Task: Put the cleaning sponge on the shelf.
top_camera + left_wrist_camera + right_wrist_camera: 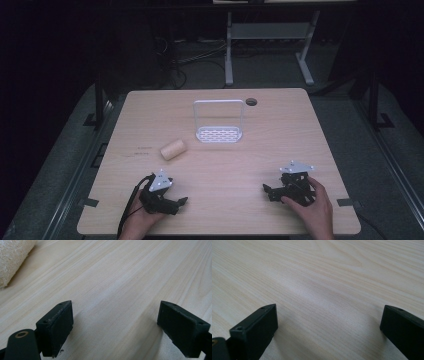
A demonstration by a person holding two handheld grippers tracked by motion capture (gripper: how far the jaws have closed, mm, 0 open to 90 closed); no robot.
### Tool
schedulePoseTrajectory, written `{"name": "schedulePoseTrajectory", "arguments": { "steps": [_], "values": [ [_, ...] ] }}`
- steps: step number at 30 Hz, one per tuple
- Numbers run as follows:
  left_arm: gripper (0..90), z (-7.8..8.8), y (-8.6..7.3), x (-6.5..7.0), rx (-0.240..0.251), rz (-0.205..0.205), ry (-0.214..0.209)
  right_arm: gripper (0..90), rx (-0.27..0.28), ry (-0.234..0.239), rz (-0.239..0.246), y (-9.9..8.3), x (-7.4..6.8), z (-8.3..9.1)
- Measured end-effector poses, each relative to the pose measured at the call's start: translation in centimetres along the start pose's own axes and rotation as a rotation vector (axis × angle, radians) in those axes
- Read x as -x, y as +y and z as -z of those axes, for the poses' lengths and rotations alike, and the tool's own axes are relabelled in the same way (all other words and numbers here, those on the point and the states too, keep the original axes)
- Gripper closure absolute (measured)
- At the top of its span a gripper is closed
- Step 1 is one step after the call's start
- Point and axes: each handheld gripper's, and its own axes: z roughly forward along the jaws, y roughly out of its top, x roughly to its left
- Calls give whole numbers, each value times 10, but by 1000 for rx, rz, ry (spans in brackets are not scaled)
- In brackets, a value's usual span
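At frame's edge, loofah roll (11, 260) cropped.

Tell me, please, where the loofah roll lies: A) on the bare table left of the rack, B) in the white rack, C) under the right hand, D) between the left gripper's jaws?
A: the loofah roll lies on its side on the table, left of and nearer than the rack, apart from the left gripper.

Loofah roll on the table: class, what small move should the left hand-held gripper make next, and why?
Probably ease the left hand-held gripper forward toward the loofah roll. Its jaws stand open with nothing between them, the roll lies just beyond it on the table, and the white rack farther back looks like a likely destination.
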Motion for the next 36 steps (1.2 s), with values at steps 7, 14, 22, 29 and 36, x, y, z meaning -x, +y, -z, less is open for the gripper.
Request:
{"name": "schedulePoseTrajectory", "arguments": {
  "steps": [7,14,22,29,36],
  "values": [
    [134,1,0,1,0,2,1,9,0,1,1,0,0,0],
    [138,3,-2,2,-1,1,-6,9,0,0,1,0,0,0],
    [138,10,-3,0,-14,-16,8,10,-1,0,3,0,0,0],
    [141,21,-7,-7,-6,-14,15,10,0,0,2,0,0,0],
    [141,28,-10,-15,0,-1,29,9,0,0,1,0,0,0]
  ]
}}
